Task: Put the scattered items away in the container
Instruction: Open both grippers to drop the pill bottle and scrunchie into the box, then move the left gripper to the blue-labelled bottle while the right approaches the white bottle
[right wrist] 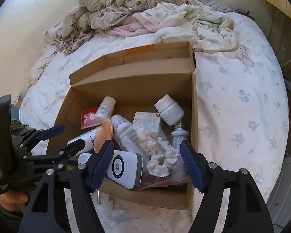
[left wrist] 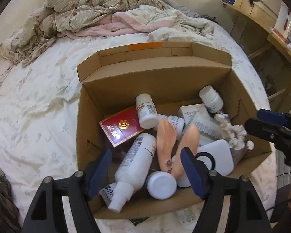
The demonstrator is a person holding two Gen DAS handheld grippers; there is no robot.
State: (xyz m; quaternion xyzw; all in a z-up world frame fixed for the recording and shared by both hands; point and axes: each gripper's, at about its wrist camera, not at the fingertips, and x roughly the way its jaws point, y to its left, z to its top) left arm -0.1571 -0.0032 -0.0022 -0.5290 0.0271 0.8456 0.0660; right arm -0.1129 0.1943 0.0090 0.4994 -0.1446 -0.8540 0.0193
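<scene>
An open cardboard box (left wrist: 155,71) (right wrist: 132,81) sits on the bed and holds several items. Among them are a red carton (left wrist: 118,128), white pill bottles (left wrist: 146,110), a white spray bottle (left wrist: 135,159), two peach plastic pieces (left wrist: 164,136), a white HP device (right wrist: 124,169), a white scrunchie (right wrist: 163,161) and a light bulb (right wrist: 179,134). My left gripper (left wrist: 145,155) hangs open over the box's near side, above the spray bottle, pressing on nothing. My right gripper (right wrist: 147,147) is open above the scrunchie and the HP device. Each gripper also shows at the edge of the other's view.
The bed's floral sheet (left wrist: 29,106) surrounds the box. Crumpled quilts and a pink blanket (left wrist: 87,9) are piled at the far end. Wooden shelving (left wrist: 271,29) stands to the right of the bed. A person's hand (right wrist: 11,200) holds the left gripper.
</scene>
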